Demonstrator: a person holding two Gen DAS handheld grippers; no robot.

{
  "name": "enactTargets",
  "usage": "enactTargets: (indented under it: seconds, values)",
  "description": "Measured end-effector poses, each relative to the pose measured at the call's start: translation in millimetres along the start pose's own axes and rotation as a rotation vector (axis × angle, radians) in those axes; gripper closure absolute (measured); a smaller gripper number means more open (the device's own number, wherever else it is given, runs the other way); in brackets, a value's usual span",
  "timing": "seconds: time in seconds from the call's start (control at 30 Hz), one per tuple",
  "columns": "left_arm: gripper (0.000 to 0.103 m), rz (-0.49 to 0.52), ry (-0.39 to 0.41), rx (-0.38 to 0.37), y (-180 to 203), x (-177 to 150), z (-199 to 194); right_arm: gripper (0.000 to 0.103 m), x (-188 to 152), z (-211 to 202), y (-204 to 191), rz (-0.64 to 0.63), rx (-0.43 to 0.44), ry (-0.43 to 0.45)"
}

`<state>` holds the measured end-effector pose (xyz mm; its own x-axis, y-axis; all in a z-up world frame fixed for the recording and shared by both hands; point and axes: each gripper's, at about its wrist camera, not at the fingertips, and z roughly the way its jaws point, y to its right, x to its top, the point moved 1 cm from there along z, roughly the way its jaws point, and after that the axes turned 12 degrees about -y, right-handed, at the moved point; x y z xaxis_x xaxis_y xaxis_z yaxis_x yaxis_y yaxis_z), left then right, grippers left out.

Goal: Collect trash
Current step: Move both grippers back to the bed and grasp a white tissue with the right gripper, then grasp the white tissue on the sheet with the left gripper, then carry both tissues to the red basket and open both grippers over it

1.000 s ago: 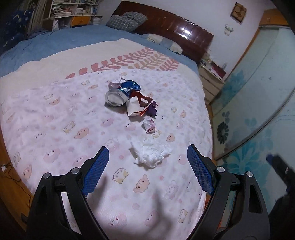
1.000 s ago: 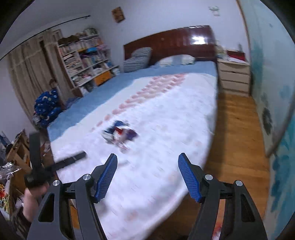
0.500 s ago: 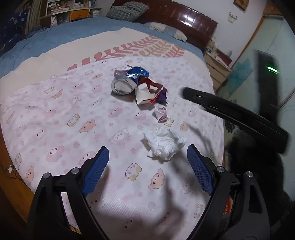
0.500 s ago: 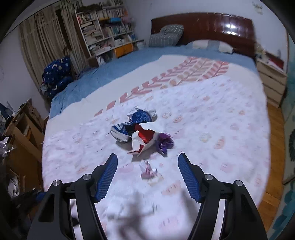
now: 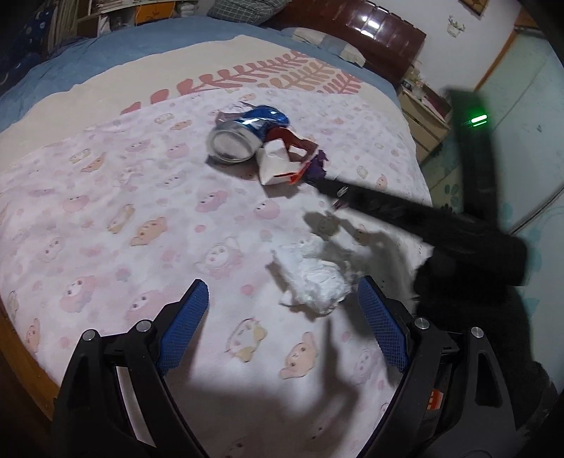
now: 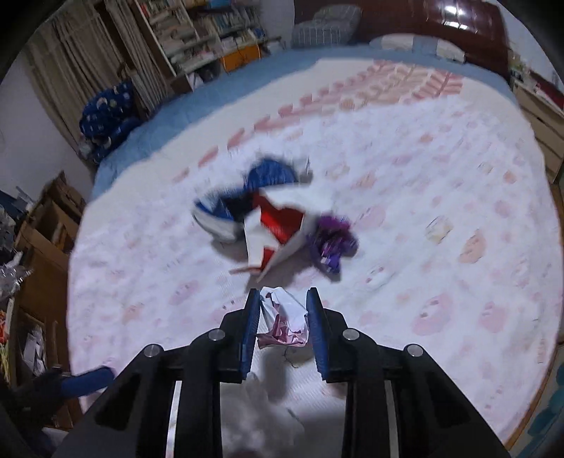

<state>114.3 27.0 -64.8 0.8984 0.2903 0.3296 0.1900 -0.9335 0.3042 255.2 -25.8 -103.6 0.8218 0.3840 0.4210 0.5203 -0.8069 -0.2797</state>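
Trash lies on the pink patterned bedspread (image 5: 105, 218). A crushed blue can (image 5: 243, 135), a red and white carton (image 5: 282, 160) and a purple wrapper (image 5: 317, 169) sit together. A crumpled white tissue (image 5: 313, 274) lies just ahead of my open, empty left gripper (image 5: 282, 324). My right gripper (image 6: 283, 324) is shut on a small pink and white wrapper (image 6: 285, 317), just short of the carton (image 6: 275, 232) and purple wrapper (image 6: 333, 243). In the left wrist view the right gripper (image 5: 405, 211) reaches in from the right, its tips near the purple wrapper.
The bed's wooden edge (image 5: 21, 356) runs at the lower left. A dark headboard (image 5: 370, 31) and pillows are at the far end. A nightstand (image 5: 426, 116) stands at the right. Bookshelves (image 6: 197, 35) and a wooden cabinet (image 6: 35, 246) stand at the left.
My right gripper has swung over the bed, come down and closed on the small pink and white wrapper. My left gripper has moved closer to the tissue and stays open.
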Motion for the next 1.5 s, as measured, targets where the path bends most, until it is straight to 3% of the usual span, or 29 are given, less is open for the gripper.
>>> enactTargets:
  seconds: [0.13,0.23,0.33,0.43,0.47,0.53,0.57,0.6,0.83,1.0,1.07,1.13,1.27,1.37,1.5]
  values:
    - [0.017,0.059,-0.043,0.009,18.3,8.9,10.4,0.075,-13.6,-44.0,19.0,0.051,0.046,0.082]
    - [0.017,0.092,-0.044,0.053,29.1,17.3,21.9,0.075,-27.6,-61.7,36.8,0.091,0.075,0.089]
    - [0.017,0.119,-0.117,0.079,37.1,22.5,49.7,0.075,-40.3,-69.5,54.1,0.116,0.069,0.074]
    - [0.017,0.165,-0.077,0.152,43.7,20.0,61.6,0.075,-50.7,-74.9,63.2,0.125,0.061,0.073]
    - [0.021,0.166,-0.065,0.170,45.6,18.7,62.3,0.075,-53.4,-76.8,65.5,0.123,0.057,0.074]
    - [0.052,0.187,-0.048,0.173,49.6,17.2,59.9,0.075,-58.6,-80.8,69.9,0.127,0.047,0.077]
    - [0.080,0.209,-0.052,0.166,53.5,16.7,58.4,0.075,-61.9,-84.3,72.7,0.128,0.050,0.080]
    - [0.088,0.221,-0.061,0.153,56.7,16.3,57.5,0.075,-63.8,-85.3,74.2,0.128,0.049,0.083]
    - [0.095,0.180,-0.060,0.088,64.8,8.7,43.7,0.075,-85.1,-104.2,78.8,0.142,0.059,0.095]
    - [0.095,0.209,0.003,0.071,80.1,-9.9,8.6,0.075,-105.3,-129.9,78.3,0.174,0.063,0.130]
    - [0.095,0.237,0.047,0.070,90.2,-17.1,-14.7,0.075,-120.9,-165.5,74.5,0.151,0.066,0.193]
    - [0.095,0.259,0.105,0.058,101.2,-24.1,-41.2,0.075,-142.1,-202.4,75.6,0.119,0.045,0.246]
    - [0.095,0.292,0.203,0.013,132.6,-35.1,-90.7,0.075,-213.4,-282.0,102.7,0.096,-0.083,0.336]
    - [0.095,0.351,0.221,-0.066,178.3,-46.7,-112.0,0.075,-277.3,-328.9,141.4,0.176,-0.168,0.372]
    - [0.095,0.460,0.184,-0.185,251.4,-67.4,-113.5,0.074,-370.7,-362.0,200.5,0.355,-0.260,0.370]
